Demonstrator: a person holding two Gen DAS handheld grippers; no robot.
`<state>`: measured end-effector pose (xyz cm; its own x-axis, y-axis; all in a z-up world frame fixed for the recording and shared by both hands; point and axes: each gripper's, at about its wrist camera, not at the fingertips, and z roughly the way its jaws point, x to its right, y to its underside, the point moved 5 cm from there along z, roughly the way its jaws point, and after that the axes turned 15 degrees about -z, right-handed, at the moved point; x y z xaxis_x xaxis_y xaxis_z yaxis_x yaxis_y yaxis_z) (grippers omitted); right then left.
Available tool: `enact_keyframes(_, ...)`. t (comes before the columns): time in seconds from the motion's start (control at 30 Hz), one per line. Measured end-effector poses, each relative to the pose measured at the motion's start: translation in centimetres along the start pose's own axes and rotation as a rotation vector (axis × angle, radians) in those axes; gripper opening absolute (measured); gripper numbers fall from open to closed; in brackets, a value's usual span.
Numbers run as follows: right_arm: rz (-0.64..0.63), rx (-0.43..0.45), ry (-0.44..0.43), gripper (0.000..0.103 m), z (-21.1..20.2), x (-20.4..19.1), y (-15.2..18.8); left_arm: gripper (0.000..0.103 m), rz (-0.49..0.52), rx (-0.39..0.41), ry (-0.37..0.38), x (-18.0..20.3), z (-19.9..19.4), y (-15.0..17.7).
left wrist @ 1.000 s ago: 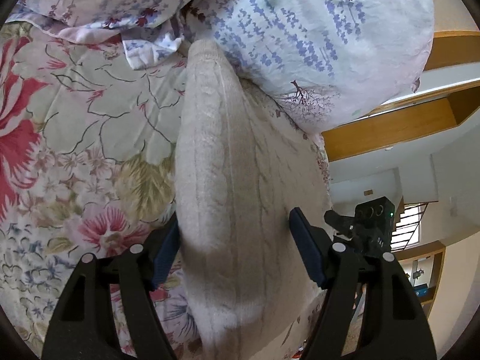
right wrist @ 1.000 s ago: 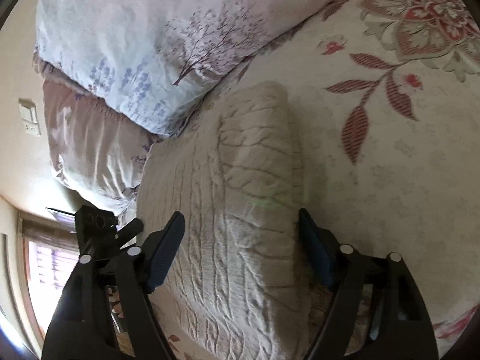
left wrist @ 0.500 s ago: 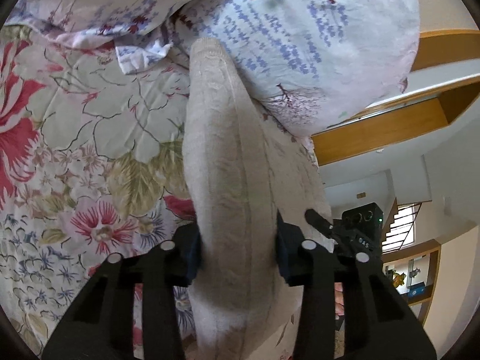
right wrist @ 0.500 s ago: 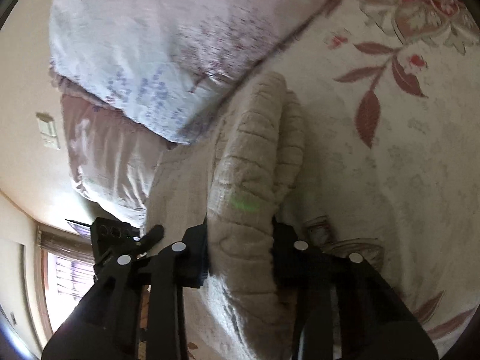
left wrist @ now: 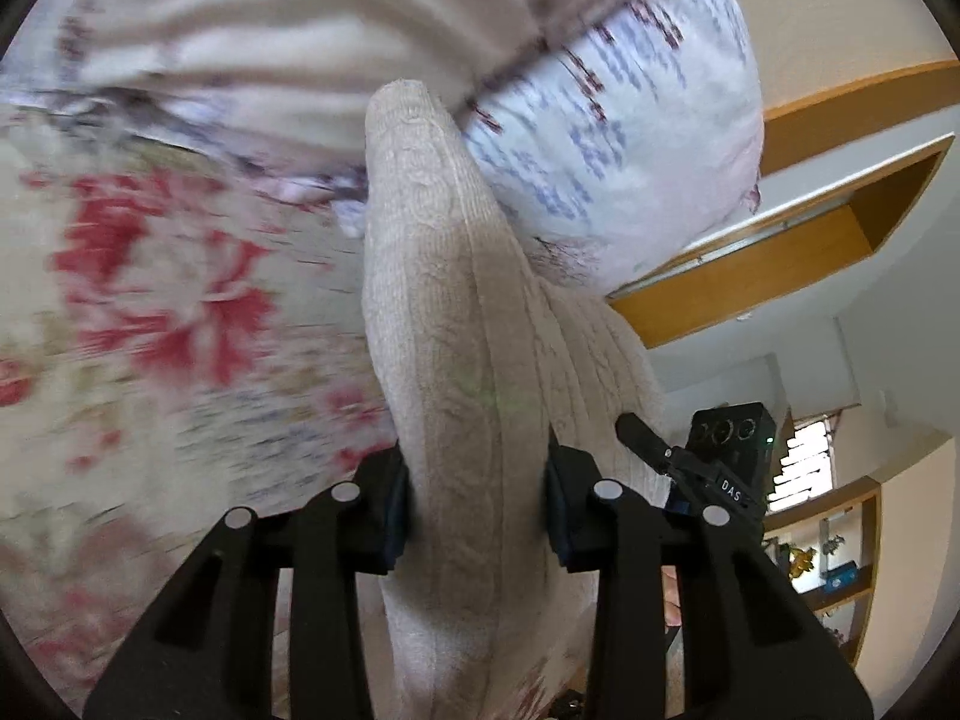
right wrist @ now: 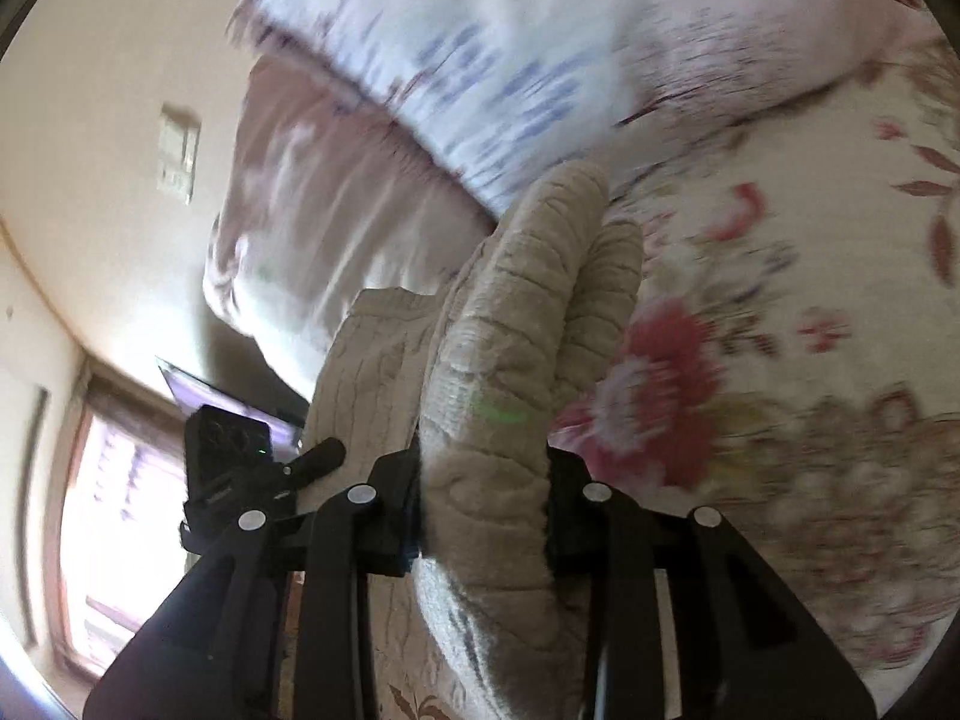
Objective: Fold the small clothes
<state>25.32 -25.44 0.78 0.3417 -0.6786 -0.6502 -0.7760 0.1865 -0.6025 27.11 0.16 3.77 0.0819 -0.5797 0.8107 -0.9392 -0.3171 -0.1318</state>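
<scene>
Left gripper is clamped on one bunched edge of the sweater, which sits raised off the bedspread, pillows behind. Right gripper is pinched on the opposite edge. Step: mid-fold lift. Next: probably carry both edges over together and lay flat. Count: one sweater, two grippers, two pillows as far as the blur allows.

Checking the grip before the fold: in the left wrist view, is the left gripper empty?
No, the left gripper is shut on a bunched fold of the beige cable-knit sweater, which fills the gap between its fingers.
</scene>
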Motion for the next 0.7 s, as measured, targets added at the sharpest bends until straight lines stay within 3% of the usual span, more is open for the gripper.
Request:
enact_keyframes(0.13, -0.061, -0.048, 0.051, 0.03, 3.9, -1.5, 1.3, 0.036, -0.035, 0.023, -0.061, -2.9, -2.2, -0.6)
enact_keyframes(0.23, -0.045, -0.127, 0.147, 0.031, 6.9, -0.1, 2.9, 0.038, -0.07, 0.028, -0.119, -6.2, -1.8, -1.6)
enact_keyframes(0.27, -0.04, -0.132, 0.159, 0.034, 7.1, 0.2, 3.1, 0.038, -0.086, 0.021, -0.107, -7.2, -1.6, -1.6)
enact_keyframes(0.37, 0.019, -0.125, 0.114, 0.037, 6.6, 0.8, 3.0, 0.041, -0.117, 0.018, -0.048, -8.7, -1.6, -1.7)
enact_keyframes(0.6, 0.013, -0.041, 0.139, 0.038, 3.7, 0.8, 2.3, 0.051, -0.11, 0.038, -0.048, -9.7, -1.3, -1.2)
enact_keyframes(0.63, -0.001, -0.031, 0.151, 0.034, 3.5, 0.9, 2.2, 0.051, -0.107, 0.04, -0.052, -9.6, -1.1, -1.2)
enact_keyframes(0.67, -0.02, -0.023, 0.167, 0.016, 3.2, 1.0, 2.2, 0.052, -0.103, 0.045, -0.059, -9.6, -1.0, -1.2)
enact_keyframes(0.7, -0.035, -0.017, 0.21, 0.011, 3.3, 1.2, 1.9, 0.052, -0.092, 0.056, -0.069, -9.5, -0.9, -1.2)
